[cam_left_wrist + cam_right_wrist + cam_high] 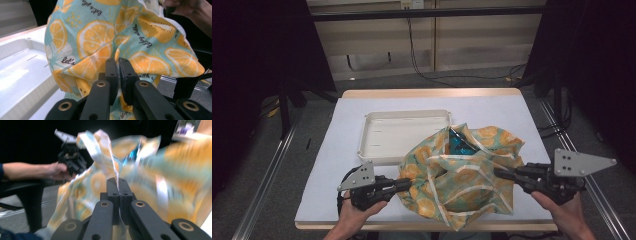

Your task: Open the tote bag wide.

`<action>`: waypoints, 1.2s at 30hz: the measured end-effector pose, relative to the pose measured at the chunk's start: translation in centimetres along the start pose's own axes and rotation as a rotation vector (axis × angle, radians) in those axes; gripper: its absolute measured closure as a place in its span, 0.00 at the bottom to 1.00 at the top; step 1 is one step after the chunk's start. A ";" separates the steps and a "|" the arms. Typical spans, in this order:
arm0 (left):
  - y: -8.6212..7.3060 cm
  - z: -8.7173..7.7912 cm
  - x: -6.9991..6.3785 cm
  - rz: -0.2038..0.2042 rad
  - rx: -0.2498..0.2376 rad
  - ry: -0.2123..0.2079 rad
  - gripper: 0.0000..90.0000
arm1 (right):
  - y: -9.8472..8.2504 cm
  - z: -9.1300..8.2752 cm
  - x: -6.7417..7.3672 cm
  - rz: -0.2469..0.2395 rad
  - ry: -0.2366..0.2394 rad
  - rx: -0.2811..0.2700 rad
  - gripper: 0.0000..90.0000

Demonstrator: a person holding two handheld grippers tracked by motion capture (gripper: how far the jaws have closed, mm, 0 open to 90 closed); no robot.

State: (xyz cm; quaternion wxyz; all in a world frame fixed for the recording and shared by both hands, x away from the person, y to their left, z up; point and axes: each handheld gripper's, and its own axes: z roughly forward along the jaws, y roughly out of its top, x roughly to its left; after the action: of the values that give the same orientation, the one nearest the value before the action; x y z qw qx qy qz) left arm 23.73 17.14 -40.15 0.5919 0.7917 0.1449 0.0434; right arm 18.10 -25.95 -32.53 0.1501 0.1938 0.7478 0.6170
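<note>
Figure. Two hand-held grippers stretching a printed cloth bag above a table.

Nearest, in the left gripper view, the left gripper (118, 63) has its jaws drawn almost together on a fold of the citrus-print bag (105, 42); the fabric rises directly ahead of the jaw tips and billows up and away from them. In the right gripper view, the right gripper (119, 185) is fully closed on a thin white strip of the bag's edge that runs down between its pads; the cloth beyond is blurred.

From the high view, the bag (462, 175) hangs between the two tools: it lies straight ahead of the left gripper (404, 184) at its tip, and straight ahead of the right gripper (499, 172), which faces the opposite way. The bag's long axis therefore runs gripper to gripper, across the near edge of the table (362, 110). Both hands sit about equally close to it, each touching a side. A dark blue-green item (458, 142) shows in the bag's open mouth on the far side from both grippers.

Farther off, beyond the left gripper, a white tray (404, 116) lies flat, its near corner just behind the bag. Any move toward the tray would likely carry the bag forward, away from both hands.
</note>
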 end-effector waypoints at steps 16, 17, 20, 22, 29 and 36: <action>4.5 1.8 -0.3 0.066 -0.051 -0.029 0.68 | 4.7 1.9 -5.3 0.013 -0.077 -0.081 1.00; 4.7 2.1 -0.2 0.070 -0.053 -0.045 0.65 | 4.9 2.2 -5.6 0.012 -0.077 -0.077 1.00; 5.5 2.3 -0.1 0.069 -0.070 -0.059 0.60 | 5.4 3.0 -6.7 0.026 -0.086 -0.078 1.00; 6.0 2.4 0.0 0.071 -0.076 -0.052 0.58 | 5.7 3.6 -7.3 0.037 -0.087 -0.082 1.00; 8.0 3.4 -0.2 0.103 -0.076 -0.079 0.48 | 7.1 5.9 -8.9 0.041 -0.098 -0.074 1.00; 9.2 6.0 -0.3 0.117 -0.058 -0.087 0.42 | 7.5 8.6 -10.3 0.048 -0.096 -0.043 1.00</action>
State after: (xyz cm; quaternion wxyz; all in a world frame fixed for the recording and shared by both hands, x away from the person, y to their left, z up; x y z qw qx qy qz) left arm 26.55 9.11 -33.15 0.6168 0.7825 0.0711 0.0476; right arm 31.91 -22.15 -26.95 0.1751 0.2376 0.7215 0.6264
